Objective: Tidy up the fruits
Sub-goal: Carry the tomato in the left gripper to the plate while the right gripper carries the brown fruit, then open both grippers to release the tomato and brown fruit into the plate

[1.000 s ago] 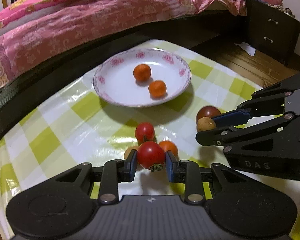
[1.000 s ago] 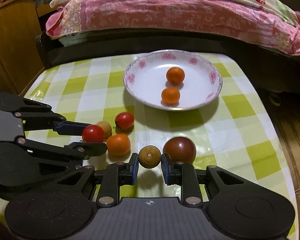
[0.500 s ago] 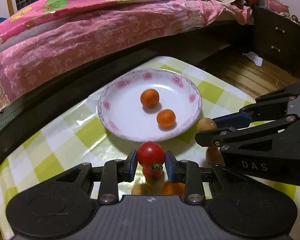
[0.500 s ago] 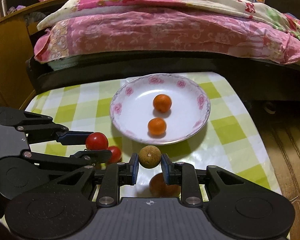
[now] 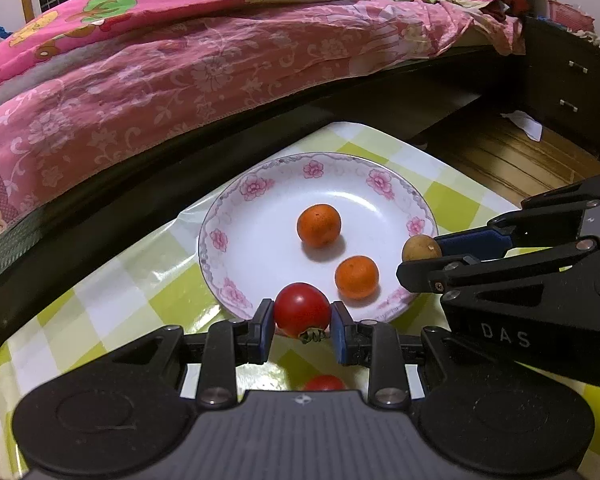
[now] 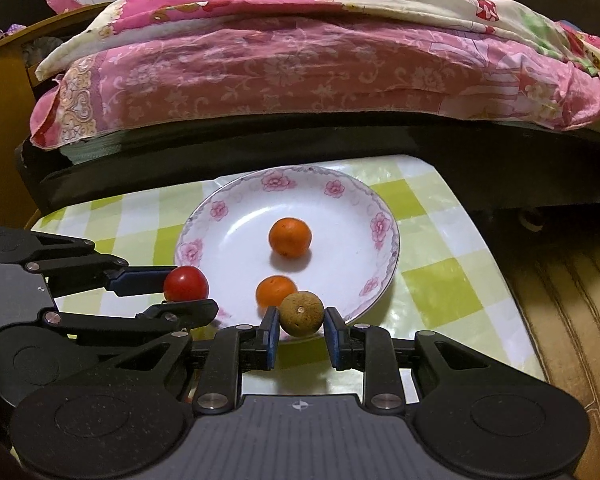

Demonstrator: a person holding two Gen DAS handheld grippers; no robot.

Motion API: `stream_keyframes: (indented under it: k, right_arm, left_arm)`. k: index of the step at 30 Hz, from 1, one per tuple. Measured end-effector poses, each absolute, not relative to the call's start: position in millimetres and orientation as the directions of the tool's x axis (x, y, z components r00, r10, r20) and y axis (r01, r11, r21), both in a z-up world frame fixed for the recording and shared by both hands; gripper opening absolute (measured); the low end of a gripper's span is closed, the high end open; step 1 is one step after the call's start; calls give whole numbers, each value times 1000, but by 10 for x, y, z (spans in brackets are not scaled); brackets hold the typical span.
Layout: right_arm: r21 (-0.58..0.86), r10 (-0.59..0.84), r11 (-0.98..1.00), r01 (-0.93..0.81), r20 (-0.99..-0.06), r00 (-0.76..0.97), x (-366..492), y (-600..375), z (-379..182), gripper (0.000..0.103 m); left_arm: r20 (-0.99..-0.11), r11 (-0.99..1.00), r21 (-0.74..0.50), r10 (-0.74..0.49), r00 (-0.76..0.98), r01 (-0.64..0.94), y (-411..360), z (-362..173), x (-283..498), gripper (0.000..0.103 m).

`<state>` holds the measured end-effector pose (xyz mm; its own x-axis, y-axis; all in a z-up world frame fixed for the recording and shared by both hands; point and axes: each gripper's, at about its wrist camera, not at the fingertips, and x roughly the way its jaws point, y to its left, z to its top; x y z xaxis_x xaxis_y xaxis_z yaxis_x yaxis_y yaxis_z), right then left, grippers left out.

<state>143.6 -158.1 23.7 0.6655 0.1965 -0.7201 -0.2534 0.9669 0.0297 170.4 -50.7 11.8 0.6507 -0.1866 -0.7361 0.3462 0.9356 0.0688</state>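
Observation:
My left gripper [image 5: 302,322] is shut on a red tomato [image 5: 302,306] and holds it over the near rim of the flowered white plate [image 5: 256,188]. Two small oranges [image 5: 319,225] [image 5: 357,277] lie in the plate. My right gripper [image 6: 302,326] has a round brown fruit [image 6: 302,313] between its pads, which still touch it while the jaws are opening; it hangs over the plate's near rim [image 6: 374,284]. In the left wrist view this brown fruit [image 5: 420,248] is at the plate's right edge. In the right wrist view the tomato [image 6: 186,283] is at the left edge.
The plate stands on a table with a green-and-white checked cloth [image 5: 112,300]. Another tomato [image 5: 324,382] lies on the cloth under my left gripper. A bed with a pink quilt [image 5: 180,72] runs close behind the table. A dark dresser [image 5: 568,92] and wooden floor [image 5: 500,152] lie to the right.
Both grippers have carried their fruits away from the loose fruit on the cloth towards the plate, and each now hangs over its near rim.

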Motion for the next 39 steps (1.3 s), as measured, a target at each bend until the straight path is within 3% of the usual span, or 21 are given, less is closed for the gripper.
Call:
stream_keyframes:
  k: [24,39]
  right_arm:
    - [51,218,963,-263,-718,661,1681,-1638,100,24]
    - [98,252,961,-257,-690,679,1624,-1695,166,30]
  left_arm:
    - [-748,946,24,-196,634,322,-465,-1,1897,38]
    - [-732,955,-12,-211,647,298,-295,165,1826,38]
